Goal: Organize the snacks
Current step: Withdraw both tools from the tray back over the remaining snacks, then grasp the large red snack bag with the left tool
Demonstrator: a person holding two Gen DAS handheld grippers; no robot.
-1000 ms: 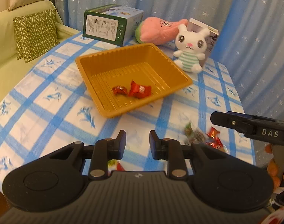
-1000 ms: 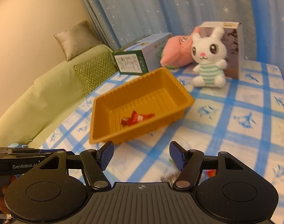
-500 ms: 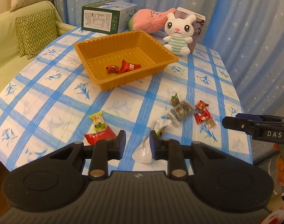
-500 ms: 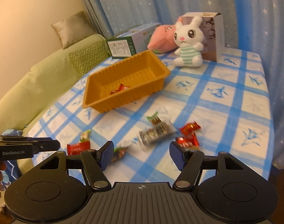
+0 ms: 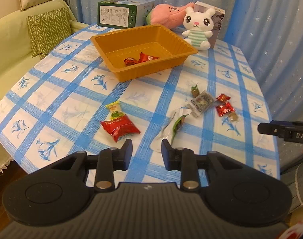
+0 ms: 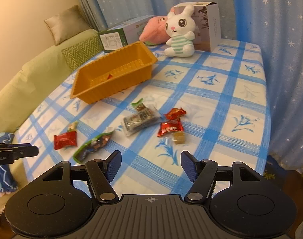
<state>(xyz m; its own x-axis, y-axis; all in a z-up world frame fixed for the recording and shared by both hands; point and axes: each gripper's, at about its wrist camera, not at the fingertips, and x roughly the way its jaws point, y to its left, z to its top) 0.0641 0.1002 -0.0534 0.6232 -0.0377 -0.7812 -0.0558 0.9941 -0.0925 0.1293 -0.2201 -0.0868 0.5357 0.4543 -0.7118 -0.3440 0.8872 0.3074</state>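
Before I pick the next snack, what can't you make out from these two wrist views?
- Orange tray contents: right wrist view, near wall hides all but a red scrap.
- Clear wrapper: left wrist view, partly behind the left gripper fingers.
- Print on the silver packet: too small and blurred in both views.
- Right gripper: cut off by the left view's edge.

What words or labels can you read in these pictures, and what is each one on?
"DAS": on the right gripper, seen from the left wrist.
"Robot.AI", its start cut off: on the left gripper, seen from the right wrist.
Green box: print too small to read.
Snack wrappers: blurred, unreadable.
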